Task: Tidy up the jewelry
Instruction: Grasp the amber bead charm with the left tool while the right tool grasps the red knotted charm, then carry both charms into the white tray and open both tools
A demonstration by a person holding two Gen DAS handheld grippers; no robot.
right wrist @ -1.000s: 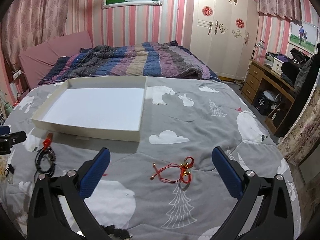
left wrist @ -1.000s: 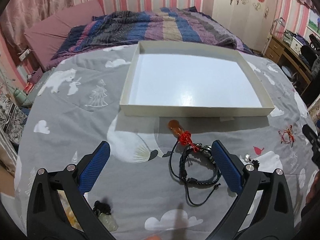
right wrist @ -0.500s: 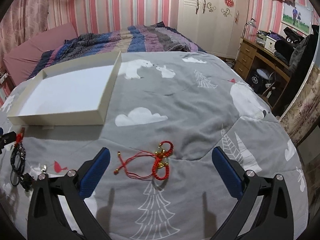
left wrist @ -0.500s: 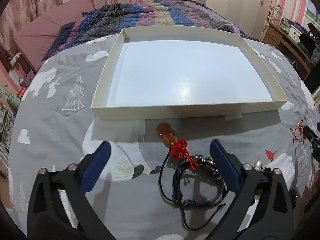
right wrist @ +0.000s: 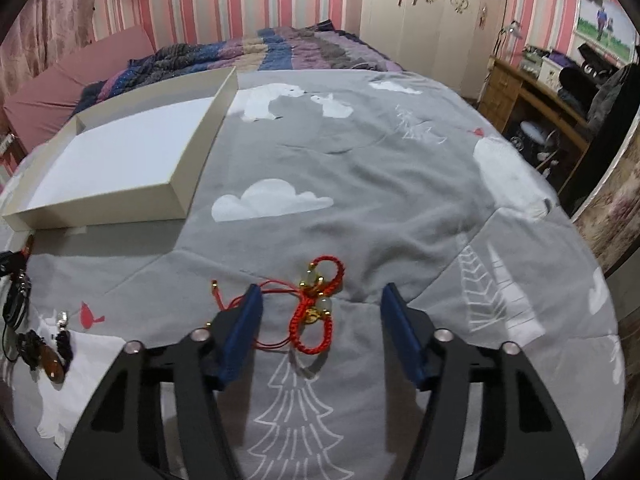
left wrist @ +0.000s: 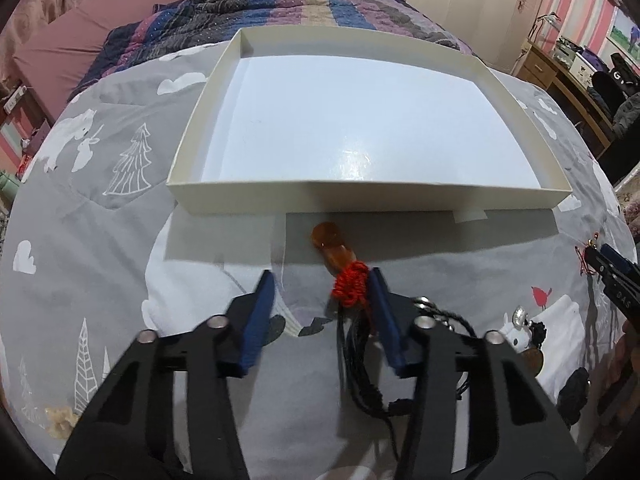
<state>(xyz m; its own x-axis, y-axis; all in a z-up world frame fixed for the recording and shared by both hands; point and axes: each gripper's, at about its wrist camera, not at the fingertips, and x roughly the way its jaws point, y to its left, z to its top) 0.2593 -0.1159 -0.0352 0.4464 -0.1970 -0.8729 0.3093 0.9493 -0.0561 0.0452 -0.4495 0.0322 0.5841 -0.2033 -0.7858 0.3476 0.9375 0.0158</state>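
Left gripper low over the grey bedspread, jaws just closing but still apart; the red knot and black cord of a necklace sit between them, against the right pad, amber pendant poking out ahead. Right gripper also just closing, still apart, straddling the red bracelet, no pad contact visible. White tray just beyond the pendant. More pieces lie loose on the spread, near the necklace.

right gripper closing, straddling red bracelet
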